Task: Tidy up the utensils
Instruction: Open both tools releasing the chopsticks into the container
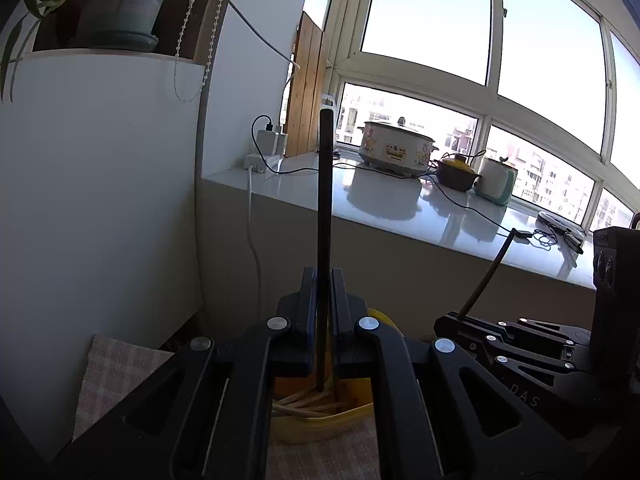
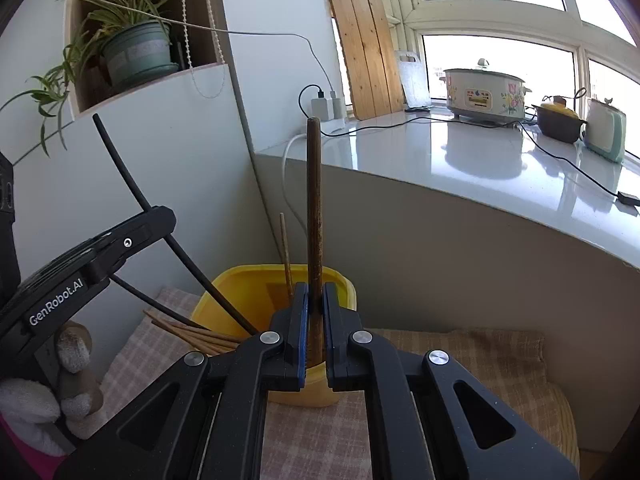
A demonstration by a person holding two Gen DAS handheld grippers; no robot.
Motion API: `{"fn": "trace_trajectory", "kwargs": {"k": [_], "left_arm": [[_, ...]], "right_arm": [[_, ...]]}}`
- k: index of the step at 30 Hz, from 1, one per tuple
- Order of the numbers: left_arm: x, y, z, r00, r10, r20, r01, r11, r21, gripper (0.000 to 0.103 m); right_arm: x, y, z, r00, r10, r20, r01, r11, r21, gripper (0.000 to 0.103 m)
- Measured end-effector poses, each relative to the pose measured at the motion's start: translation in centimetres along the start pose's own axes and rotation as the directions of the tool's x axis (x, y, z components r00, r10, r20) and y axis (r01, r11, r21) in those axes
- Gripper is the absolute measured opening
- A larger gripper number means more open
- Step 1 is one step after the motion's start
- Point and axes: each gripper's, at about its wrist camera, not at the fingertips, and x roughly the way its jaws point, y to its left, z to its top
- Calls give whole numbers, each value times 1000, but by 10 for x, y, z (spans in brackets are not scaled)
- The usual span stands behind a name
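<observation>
My left gripper [image 1: 322, 280] is shut on a black chopstick [image 1: 325, 208] that stands upright, its lower end inside a yellow holder [image 1: 320, 420] with wooden chopsticks. It also shows in the right wrist view [image 2: 160, 216], with the black chopstick [image 2: 120, 164] slanting into the yellow holder [image 2: 236, 288]. My right gripper [image 2: 315, 296] is shut on a brown wooden chopstick [image 2: 314, 208], held upright over the holder. It shows at the right of the left wrist view [image 1: 460, 316] with the brown chopstick [image 1: 488, 272]. Several wooden chopsticks [image 2: 188, 332] lie beside the holder.
A checked cloth [image 2: 440, 360] covers the surface under the holder. A white counter [image 2: 480, 168] behind carries a cooker [image 2: 484, 92], a brown pot [image 2: 558, 120], a kettle [image 2: 604, 128] and cables. A potted plant [image 2: 132, 52] sits on a shelf at left.
</observation>
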Motion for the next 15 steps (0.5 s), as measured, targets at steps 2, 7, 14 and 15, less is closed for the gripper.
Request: {"fn": "trace_trajectory", "kwargs": {"k": [2, 7, 14, 15], "left_arm": [[-1, 2, 0, 1000, -1, 1, 1, 1000, -6, 3], [-3, 4, -1, 1000, 0, -2, 0, 1000, -10, 3], [-9, 7, -2, 1000, 6, 1, -6, 1000, -18, 3], [-11, 7, -1, 1000, 5, 4, -5, 1000, -20, 3]], "right_arm": [[0, 0, -1, 1000, -2, -6, 2, 1000, -3, 5], [-4, 3, -3, 1000, -13, -2, 13, 1000, -12, 16], [-5, 8, -9, 1000, -22, -7, 22, 999, -34, 21], [-6, 8, -9, 1000, -24, -6, 23, 999, -34, 21]]}}
